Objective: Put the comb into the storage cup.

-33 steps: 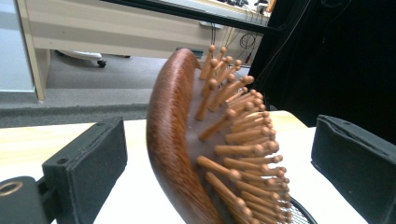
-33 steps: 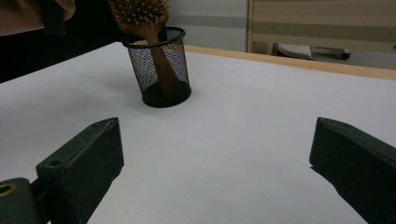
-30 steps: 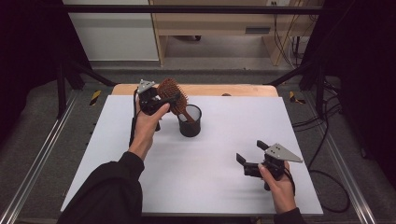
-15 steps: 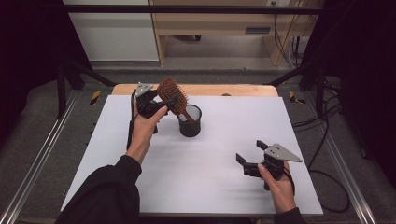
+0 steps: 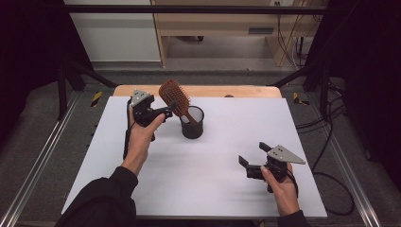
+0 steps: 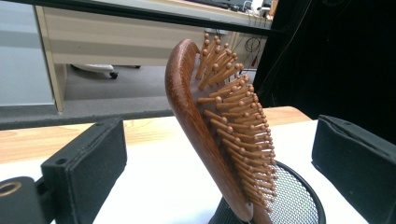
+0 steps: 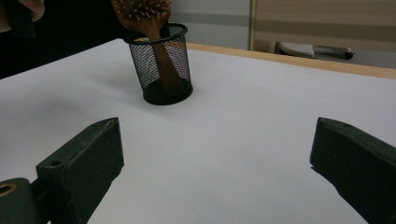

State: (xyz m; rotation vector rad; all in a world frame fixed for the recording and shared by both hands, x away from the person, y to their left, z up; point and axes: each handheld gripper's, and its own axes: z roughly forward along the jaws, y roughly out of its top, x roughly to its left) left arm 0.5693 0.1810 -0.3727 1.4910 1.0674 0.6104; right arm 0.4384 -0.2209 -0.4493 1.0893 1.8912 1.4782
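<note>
A brown wooden hairbrush (image 5: pixel 174 97) stands handle-down in a black mesh cup (image 5: pixel 192 125) at the back of the white table and leans to the left. My left gripper (image 5: pixel 161 113) is right beside the brush head, open. In the left gripper view the brush (image 6: pixel 205 126) rises between the two spread jaws without touching either pad, with the cup's rim (image 6: pixel 289 205) below it. My right gripper (image 5: pixel 254 153) rests open near the front right, holding nothing. From there the cup (image 7: pixel 161 70) and brush (image 7: pixel 140 11) stand some way ahead.
The white table top (image 5: pixel 227 142) has a wooden strip (image 5: pixel 236 91) along its back edge. Metal rails run down both sides of the table. A wooden desk (image 5: pixel 227 23) stands beyond it on the floor.
The left gripper has eased off the brush head and stands open beside it. The brush stays leaning in the cup. The right gripper has hardly moved.
</note>
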